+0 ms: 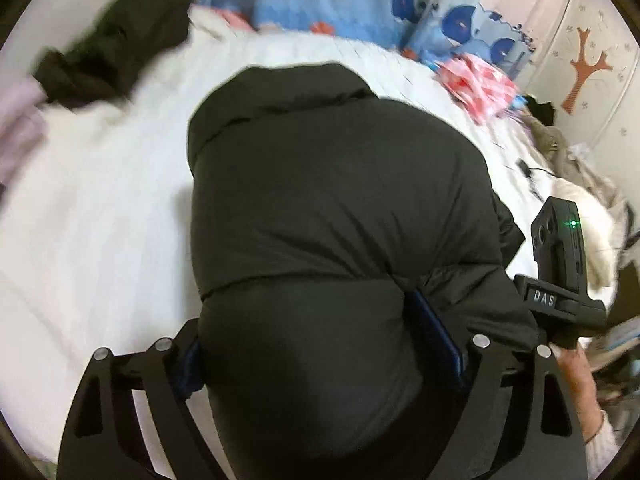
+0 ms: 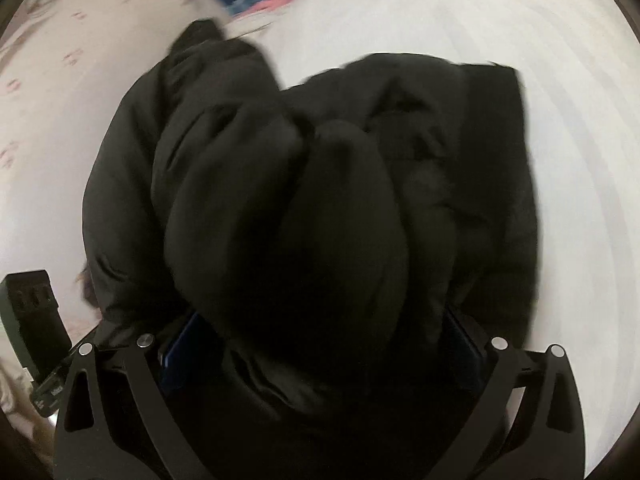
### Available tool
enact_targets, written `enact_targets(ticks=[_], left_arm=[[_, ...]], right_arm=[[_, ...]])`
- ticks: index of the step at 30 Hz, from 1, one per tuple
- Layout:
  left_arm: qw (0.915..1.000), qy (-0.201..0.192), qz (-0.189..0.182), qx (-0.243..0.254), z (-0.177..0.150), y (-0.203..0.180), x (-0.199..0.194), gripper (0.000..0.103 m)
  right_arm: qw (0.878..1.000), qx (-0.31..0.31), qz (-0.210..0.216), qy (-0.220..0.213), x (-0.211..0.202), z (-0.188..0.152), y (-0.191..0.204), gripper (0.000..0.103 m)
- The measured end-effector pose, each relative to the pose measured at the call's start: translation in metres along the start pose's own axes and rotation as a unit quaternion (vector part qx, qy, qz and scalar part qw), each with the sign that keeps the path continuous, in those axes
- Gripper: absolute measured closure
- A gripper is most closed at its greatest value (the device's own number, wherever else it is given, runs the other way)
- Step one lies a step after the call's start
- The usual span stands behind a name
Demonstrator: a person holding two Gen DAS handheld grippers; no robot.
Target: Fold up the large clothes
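On the white bed (image 1: 100, 208) I count two dark garments: one crumpled heap (image 1: 116, 36) far left, one puffy black jacket (image 1: 332, 200) mid-bed. Two grippers hold the jacket: the left gripper (image 1: 324, 340) and right gripper (image 2: 320, 340), jaws wide, each clamp its bulk.
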State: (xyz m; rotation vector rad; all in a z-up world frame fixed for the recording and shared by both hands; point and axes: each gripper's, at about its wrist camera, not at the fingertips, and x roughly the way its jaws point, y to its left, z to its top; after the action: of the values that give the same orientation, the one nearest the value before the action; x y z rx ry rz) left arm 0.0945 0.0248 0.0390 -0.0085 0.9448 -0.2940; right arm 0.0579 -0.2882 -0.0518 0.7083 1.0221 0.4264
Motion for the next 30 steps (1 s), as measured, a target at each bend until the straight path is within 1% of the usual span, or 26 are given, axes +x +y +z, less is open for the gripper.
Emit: enact_targets(ticks=[2,3,4,5,7,8,9,11,12,13,14,15,17,18,19,20,21,22,23,24,25,26,28,30], left_arm=[[0.9988,-0.021,0.043,0.005,0.003,0.016,-0.023,0.019],[0.9981,-0.026,0.056,0.004,0.004,0.024,-0.031,0.019],[0.9972,-0.029,0.069,-0.001,0.002,0.036,-0.038,0.019],[0.9966,-0.021,0.079,-0.009,-0.002,0.051,-0.038,0.019],[0.9957,0.011,0.090,-0.020,-0.011,0.071,-0.020,0.016],[0.9944,0.030,0.097,-0.028,-0.023,0.085,-0.002,0.011],[0.9939,0.032,0.096,-0.044,-0.033,0.096,0.007,0.007],[0.9944,0.024,0.077,-0.068,-0.041,0.102,0.007,0.007],[0.9947,0.015,0.076,-0.068,-0.041,0.100,0.001,0.007],[0.9944,0.004,0.084,-0.064,-0.041,0.095,-0.005,0.007],[0.9937,-0.006,0.096,-0.057,-0.042,0.091,-0.011,0.007],[0.9930,-0.015,0.107,-0.047,-0.042,0.084,-0.015,0.007],[0.9918,-0.020,0.122,-0.032,-0.044,0.075,-0.018,0.007],[0.9906,-0.021,0.132,-0.028,-0.045,0.071,-0.018,0.007],[0.9895,-0.022,0.141,-0.024,-0.045,0.067,-0.016,0.007],[0.9889,-0.023,0.145,-0.023,-0.046,0.065,-0.013,0.007],[0.9885,-0.023,0.147,-0.026,-0.046,0.065,-0.011,0.007],[0.9885,-0.022,0.147,-0.030,-0.042,0.064,-0.006,0.007],[0.9895,-0.020,0.139,-0.036,-0.041,0.067,-0.004,0.007],[0.9907,-0.013,0.128,-0.042,-0.039,0.070,0.000,0.007],[0.9914,-0.004,0.123,-0.045,-0.038,0.073,0.003,0.007],[0.9919,0.007,0.119,-0.046,-0.037,0.074,0.005,0.007],[0.9911,0.010,0.126,-0.043,-0.037,0.068,-0.001,0.007],[0.9897,0.006,0.133,-0.052,-0.042,0.063,-0.013,0.007]], right_arm=[[0.999,-0.013,0.034,0.015,0.028,-0.005,0.027,0.006],[0.999,-0.018,0.046,0.021,0.038,-0.008,0.036,0.006],[0.998,-0.025,0.054,0.028,0.050,-0.012,0.045,0.006],[0.998,-0.036,0.051,0.032,0.061,-0.017,0.053,0.006],[0.997,-0.069,0.001,0.034,0.073,-0.023,0.063,0.006],[0.996,-0.085,-0.024,0.033,0.074,-0.024,0.064,0.006],[0.994,-0.096,-0.048,0.033,0.072,-0.023,0.061,0.006],[0.993,-0.090,-0.075,0.033,0.058,-0.021,0.053,0.006],[0.990,-0.094,-0.099,0.017,0.044,-0.020,0.053,0.006],[0.987,-0.107,-0.120,-0.005,0.029,-0.020,0.058,0.006],[0.980,-0.136,-0.137,-0.042,0.011,-0.021,0.073,0.006],[0.976,-0.159,-0.134,-0.068,0.000,-0.021,0.088,0.006],[0.965,-0.209,-0.117,-0.110,-0.014,-0.019,0.126,0.006],[0.960,-0.229,-0.108,-0.122,-0.014,-0.019,0.142,0.006],[0.957,-0.241,-0.103,-0.125,-0.011,-0.017,0.149,0.006],[0.956,-0.249,-0.104,-0.113,0.003,-0.013,0.158,0.006],[0.958,-0.245,-0.110,-0.098,0.016,-0.013,0.159,0.006],[0.959,-0.236,-0.143,-0.064,0.046,-0.010,0.149,0.006],[0.957,-0.235,-0.166,-0.031,0.072,-0.012,0.132,0.006],[0.963,-0.225,-0.150,-0.013,0.088,-0.010,0.122,0.006],[0.970,-0.203,-0.132,-0.001,0.093,-0.006,0.110,0.006],[0.975,-0.182,-0.128,0.014,0.091,-0.003,0.104,0.006],[0.970,-0.191,-0.150,0.014,0.074,-0.008,0.115,0.006],[0.961,-0.225,-0.160,0.003,0.049,-0.023,0.131,0.006]])
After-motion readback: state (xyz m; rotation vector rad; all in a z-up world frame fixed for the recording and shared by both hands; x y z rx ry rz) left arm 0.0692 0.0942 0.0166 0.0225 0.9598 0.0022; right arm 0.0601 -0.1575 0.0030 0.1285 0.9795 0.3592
